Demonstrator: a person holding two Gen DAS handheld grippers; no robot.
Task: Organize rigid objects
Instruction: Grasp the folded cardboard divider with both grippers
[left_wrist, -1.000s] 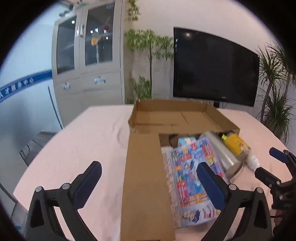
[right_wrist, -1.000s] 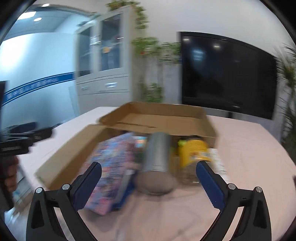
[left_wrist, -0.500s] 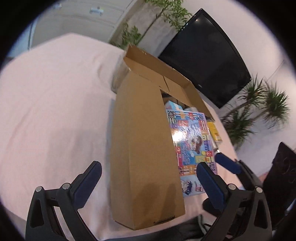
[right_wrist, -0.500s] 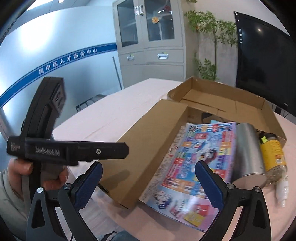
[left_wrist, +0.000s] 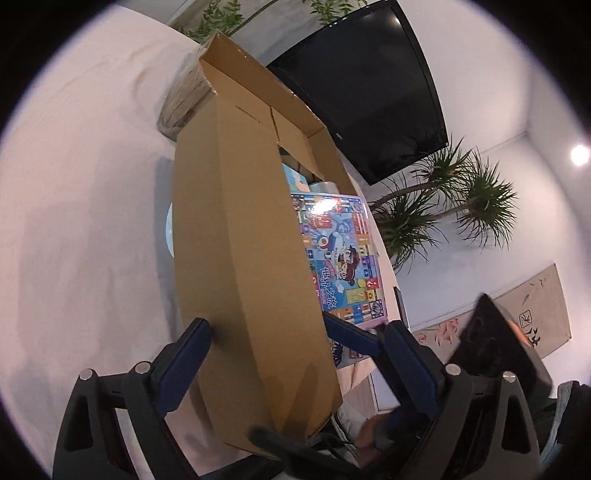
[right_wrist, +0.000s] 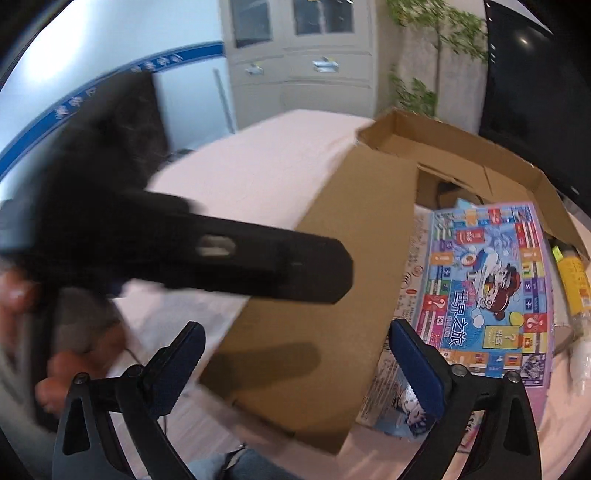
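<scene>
An open cardboard box (left_wrist: 295, 125) lies on its side on the pink table (left_wrist: 92, 221), with a long brown flap (left_wrist: 243, 258) stretched toward me. A colourful board game box (left_wrist: 340, 258) lies beside the flap; it also shows in the right wrist view (right_wrist: 487, 288). A yellow bottle (right_wrist: 574, 284) lies at the right edge of that view. My left gripper (left_wrist: 299, 360) is open, its fingers on either side of the flap's near end. My right gripper (right_wrist: 295, 360) is open and empty above the flap (right_wrist: 332, 295). The left gripper's black body (right_wrist: 221, 254) crosses the right wrist view.
A black TV (left_wrist: 369, 92) hangs behind the box, with potted palms (left_wrist: 443, 206) to its right. A grey cabinet (right_wrist: 299, 62) stands against the far wall. The table's near edge lies just under the flap's end.
Both grippers have swung down and to the left over the near end of the box flap. The left gripper now straddles the flap. Nothing was grasped.
</scene>
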